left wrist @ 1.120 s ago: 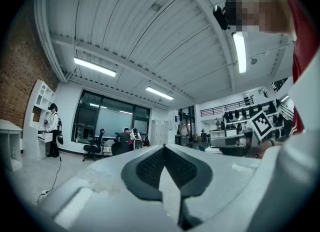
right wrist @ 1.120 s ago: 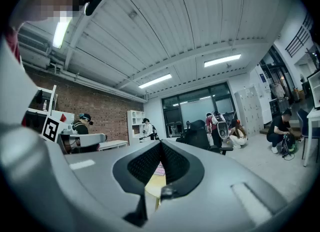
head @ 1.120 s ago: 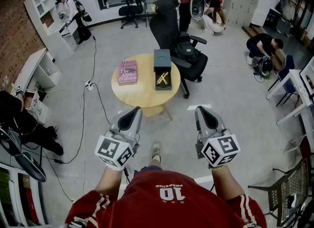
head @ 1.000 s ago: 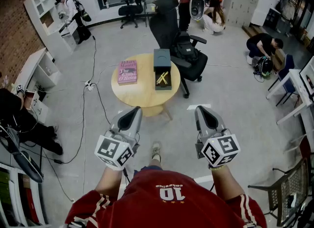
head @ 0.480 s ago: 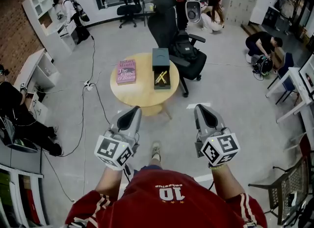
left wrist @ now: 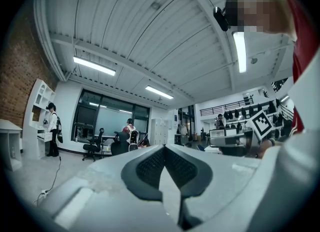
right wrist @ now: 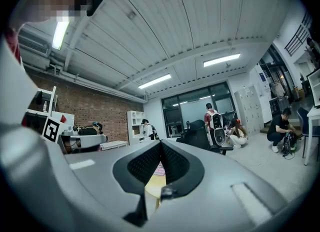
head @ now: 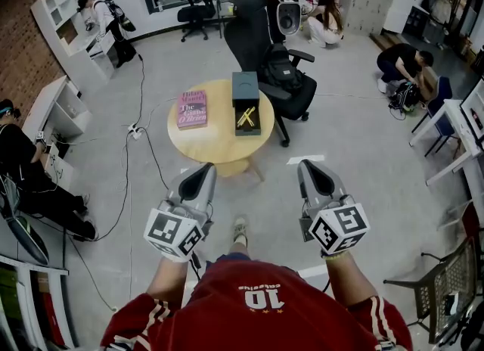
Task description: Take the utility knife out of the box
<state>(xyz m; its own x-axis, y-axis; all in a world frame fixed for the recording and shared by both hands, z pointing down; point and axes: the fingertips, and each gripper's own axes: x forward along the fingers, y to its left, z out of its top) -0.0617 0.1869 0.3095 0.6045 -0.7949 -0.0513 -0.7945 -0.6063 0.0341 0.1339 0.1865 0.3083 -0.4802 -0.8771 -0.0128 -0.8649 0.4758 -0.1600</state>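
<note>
The yellow utility knife [head: 246,118] lies inside the open dark box [head: 246,85] on the far right part of the round wooden worktop [head: 208,145], well apart from both pairs of jaws; the left gripper [head: 203,169] and right gripper [head: 309,165] are held level on the near side of the worktop, each clenched on nothing; a pink book [head: 192,109] lies just left of the box; a black office chair [head: 261,35] with a backpack stands beyond the worktop's far right edge.
</note>
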